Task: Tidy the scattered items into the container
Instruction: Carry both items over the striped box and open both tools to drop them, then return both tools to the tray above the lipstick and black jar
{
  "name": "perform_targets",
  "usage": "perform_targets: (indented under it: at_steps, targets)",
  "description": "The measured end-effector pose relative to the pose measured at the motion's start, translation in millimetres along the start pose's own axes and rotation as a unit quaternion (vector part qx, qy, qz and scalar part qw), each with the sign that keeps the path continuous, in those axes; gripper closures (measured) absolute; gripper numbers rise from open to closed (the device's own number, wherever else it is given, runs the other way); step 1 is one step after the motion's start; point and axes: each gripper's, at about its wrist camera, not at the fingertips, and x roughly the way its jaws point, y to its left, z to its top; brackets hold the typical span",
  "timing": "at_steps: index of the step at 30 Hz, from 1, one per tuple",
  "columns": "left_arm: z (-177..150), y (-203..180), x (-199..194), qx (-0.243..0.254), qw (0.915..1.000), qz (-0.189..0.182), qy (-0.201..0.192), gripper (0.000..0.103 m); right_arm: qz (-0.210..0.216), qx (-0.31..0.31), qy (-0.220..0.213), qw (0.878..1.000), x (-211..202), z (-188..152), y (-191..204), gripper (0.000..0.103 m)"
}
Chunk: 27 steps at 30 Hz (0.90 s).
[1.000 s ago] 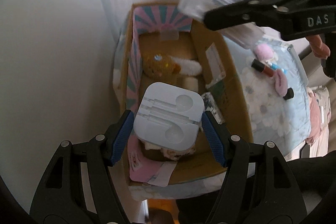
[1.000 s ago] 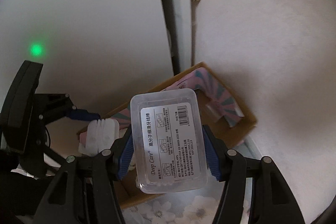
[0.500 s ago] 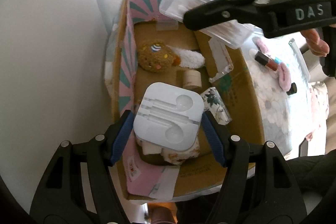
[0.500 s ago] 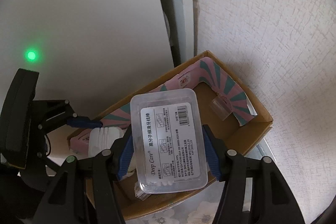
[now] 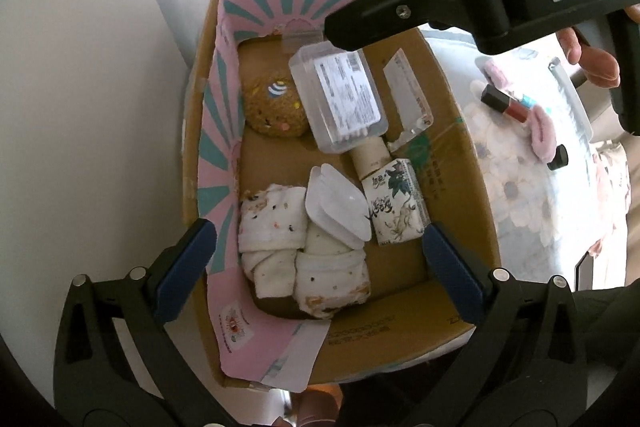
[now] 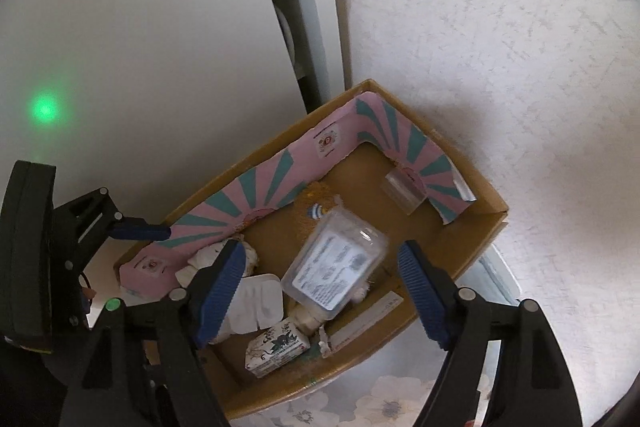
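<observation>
The cardboard box (image 5: 460,155) (image 6: 476,239) with a pink and teal liner sits below both grippers. A clear plastic floss-pick case (image 5: 338,99) (image 6: 336,267) lies inside it, tilted over a brown plush toy (image 5: 272,109). A white earphone case (image 5: 334,205) (image 6: 258,301) rests on rolled white cloths (image 5: 276,227). A small printed carton (image 5: 396,205) (image 6: 276,347) lies beside it. My left gripper (image 5: 316,273) is open above the box's near end. My right gripper (image 6: 320,291) is open above the floss case. A lipstick (image 5: 506,103) and pink hair clips (image 5: 542,135) remain on the floral cloth.
A white wall and grey frame (image 6: 288,27) stand close behind the box. The floral blue cloth (image 5: 524,195) covers the surface right of the box. A person's fingers (image 5: 596,63) hold the right gripper. A clear ruler-like card (image 5: 406,95) leans on the box's right wall.
Both grippers opened. The earphone case dropped from the left gripper onto the cloths; the floss case dropped from the right gripper into the box.
</observation>
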Motion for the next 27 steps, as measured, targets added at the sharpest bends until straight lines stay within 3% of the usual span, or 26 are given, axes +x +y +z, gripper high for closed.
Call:
perform_targets:
  at_steps: [16,27]
  targets:
    - [0.6,-13.4,-20.2,0.012,0.9997,0.013,-0.019,0.0,-0.017,0.005,-0.027,0.999,-47.8,-14.2,-1.0,0.028]
    - [7.7,-37.4,-51.9,0.024,0.9974,0.021,-0.064,0.0,-0.038,0.036,-0.046,0.998,-101.1,-51.5,-21.4,0.028]
